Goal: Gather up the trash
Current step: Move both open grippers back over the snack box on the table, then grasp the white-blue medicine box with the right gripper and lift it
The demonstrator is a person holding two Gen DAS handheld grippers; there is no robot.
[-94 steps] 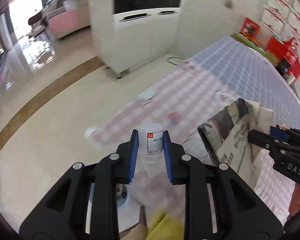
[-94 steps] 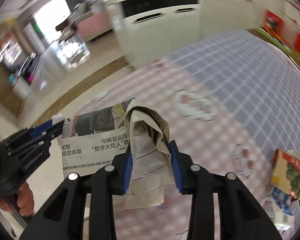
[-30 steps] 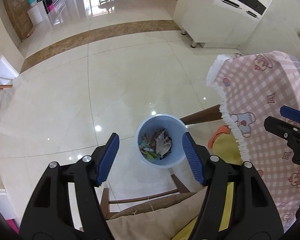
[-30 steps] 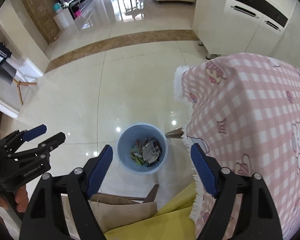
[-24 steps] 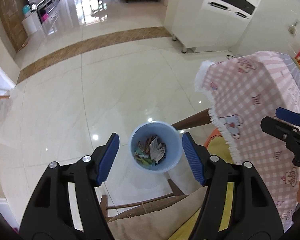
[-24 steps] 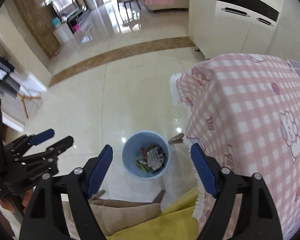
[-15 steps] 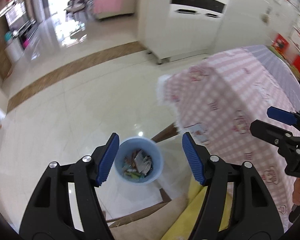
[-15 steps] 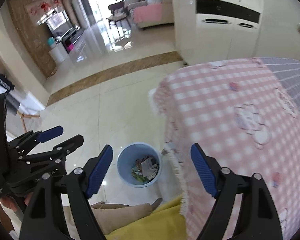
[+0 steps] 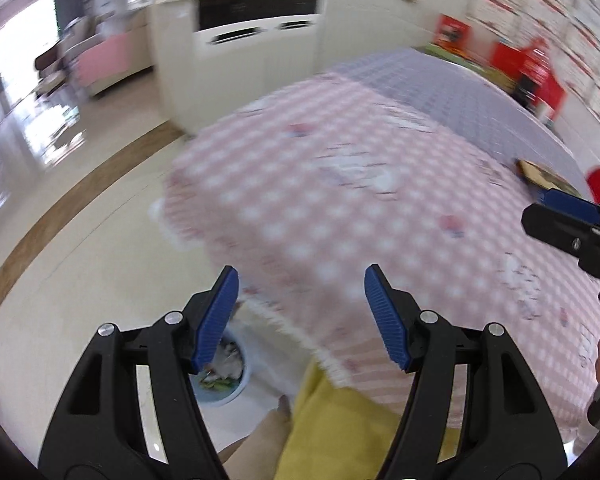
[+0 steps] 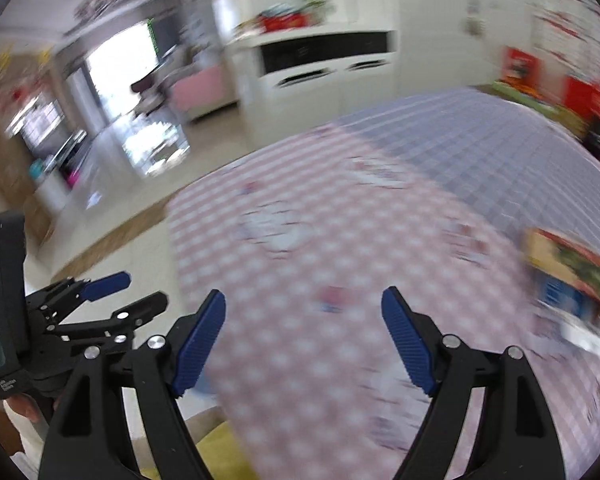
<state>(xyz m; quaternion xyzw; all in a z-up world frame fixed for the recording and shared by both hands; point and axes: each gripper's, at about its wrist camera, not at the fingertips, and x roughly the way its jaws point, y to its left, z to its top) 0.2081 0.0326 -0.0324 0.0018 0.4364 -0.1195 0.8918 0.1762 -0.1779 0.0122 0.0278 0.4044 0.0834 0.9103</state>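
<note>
Nearest in both wrist views, each gripper is empty. The left gripper [image 9: 301,312] has its blue fingers [image 9: 217,318] spread with nothing between them, and the right gripper [image 10: 304,340] likewise stands wide apart over bare cloth.

At about seven o'clock in the left wrist view, down on the floor beside the worktop's fringe, sits the pale blue bin [image 9: 225,376]. It already holds a mix of crumpled paper and scraps, so part of the collecting looks done.

Farther out, the worktop [image 9: 340,184] under its pink checked cloth appears mostly bare in the near and middle stretch, though motion blur smears the detail.

What seems left lies at about three o'clock in the right wrist view: a flattened carton [image 10: 568,276] with a red and yellow printed face, green picture and blue side, lying on the cloth well apart from both grippers. Pale scraps just below it are too blurred to name.
</note>
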